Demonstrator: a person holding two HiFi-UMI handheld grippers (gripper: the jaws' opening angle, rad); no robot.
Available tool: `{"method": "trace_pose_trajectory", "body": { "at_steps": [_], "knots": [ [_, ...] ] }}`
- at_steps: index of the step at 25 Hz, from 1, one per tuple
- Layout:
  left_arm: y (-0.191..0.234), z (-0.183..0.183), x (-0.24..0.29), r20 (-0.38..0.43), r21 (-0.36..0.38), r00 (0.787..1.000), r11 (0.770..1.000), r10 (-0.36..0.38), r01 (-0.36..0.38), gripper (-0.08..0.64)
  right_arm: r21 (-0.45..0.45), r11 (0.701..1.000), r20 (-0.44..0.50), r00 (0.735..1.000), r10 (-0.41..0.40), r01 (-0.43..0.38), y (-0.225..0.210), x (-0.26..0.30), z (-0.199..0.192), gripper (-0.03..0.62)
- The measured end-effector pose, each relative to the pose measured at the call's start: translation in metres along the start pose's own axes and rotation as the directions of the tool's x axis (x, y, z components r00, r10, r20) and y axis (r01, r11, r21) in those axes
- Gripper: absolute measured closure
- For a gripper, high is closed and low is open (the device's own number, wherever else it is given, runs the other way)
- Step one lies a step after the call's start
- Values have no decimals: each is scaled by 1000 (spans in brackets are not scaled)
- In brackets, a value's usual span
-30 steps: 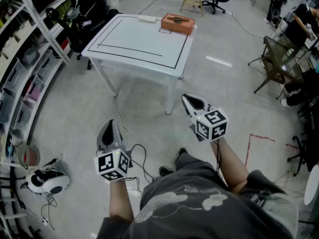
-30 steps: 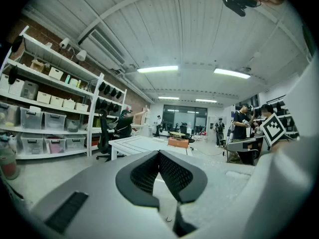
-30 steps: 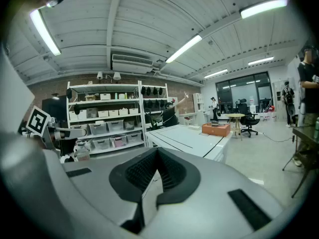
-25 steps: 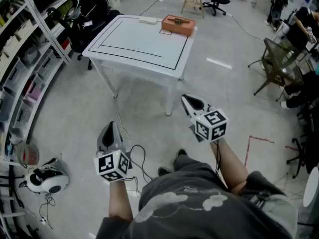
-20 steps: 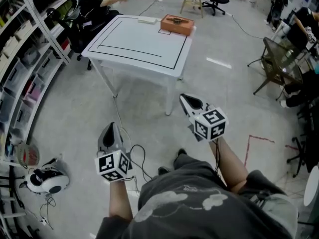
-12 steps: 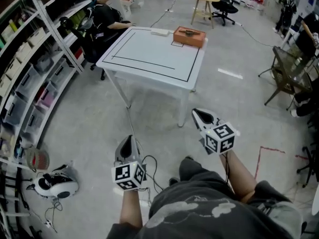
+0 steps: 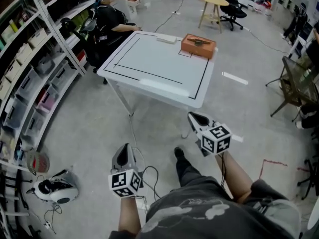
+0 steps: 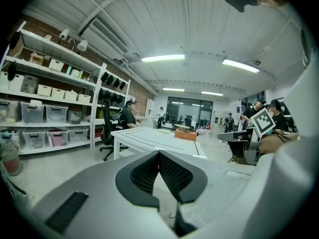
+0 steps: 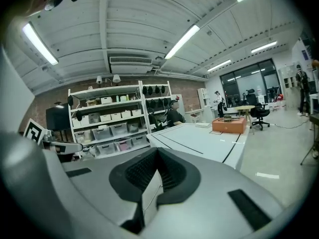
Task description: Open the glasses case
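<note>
Head view, clock read from frame centre. Shelves (image 7: 30, 78) w/ storage bins run along 9–10 o'clk. On the floor at 8 o'clk lies a white-and-black headset (image 7: 52, 189) w/ a cable beside it.

A seated person (image 7: 112, 21) in dark clothes is at 11 o'clk, by the bench's far left corner. The left hand-held gripper (image 7: 123, 152) sits at 7–8 o'clk over bare floor, well short of the bench. Its jaws are pressed together w/ nothing btwn them; in its own view the black pads (image 8: 172, 172) meet at the tip.

The white bench (image 7: 149, 86), w/ a black rectangle outline on top, fills 12 o'clk. Near its far edge lies a flat white item (image 7: 167, 39). Just right of that, at the far right corner, approx 1 o'clk, is an orange box (image 7: 198, 49) w/ a small dark thing (image 7: 199, 42) on top. It's too far off to tell which is the glasses case. Both grippers are well apart from it.

The right hand-held gripper (image 7: 194, 117) is at 3 o'clk, near the bench's near right corner. Its jaws are also closed tight & empty, pads (image 9: 142, 171) meeting.

A wooden stool (image 7: 212, 6) stands beyond the bench at 1 o'clk. A folding chair (image 7: 294, 83) is at the frame's right edge, 3 o'clk.
</note>
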State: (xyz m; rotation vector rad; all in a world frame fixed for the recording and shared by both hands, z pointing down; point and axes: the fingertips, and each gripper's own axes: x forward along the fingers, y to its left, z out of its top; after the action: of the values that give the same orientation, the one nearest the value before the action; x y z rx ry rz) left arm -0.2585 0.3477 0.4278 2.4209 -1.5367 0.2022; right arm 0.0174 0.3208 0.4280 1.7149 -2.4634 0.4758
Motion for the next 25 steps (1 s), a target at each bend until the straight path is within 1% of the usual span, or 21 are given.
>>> {"method": "trace_pose_trajectory", "body": {
  "at_steps": [8, 14, 19, 25],
  "knots": [
    [8, 39, 146, -21, 46, 1000, 999, 19, -18, 557, 33, 999, -15, 999, 36, -35, -99, 125, 34, 594],
    [3, 60, 238, -35, 67, 999, 997, 34, -32, 557, 52, 997, -35, 998, 52, -50, -166, 186, 51, 594],
    [-6, 68, 288, -47, 71, 998, 997, 30, -27, 557, 81, 995, -39, 997, 68, -65, -200, 216, 56, 594],
    [-8, 70, 331, -89, 99, 996, 995, 3, 5, 558, 108, 993, -69, 996, 63, -55, -221, 238, 52, 594]
  ]
}}
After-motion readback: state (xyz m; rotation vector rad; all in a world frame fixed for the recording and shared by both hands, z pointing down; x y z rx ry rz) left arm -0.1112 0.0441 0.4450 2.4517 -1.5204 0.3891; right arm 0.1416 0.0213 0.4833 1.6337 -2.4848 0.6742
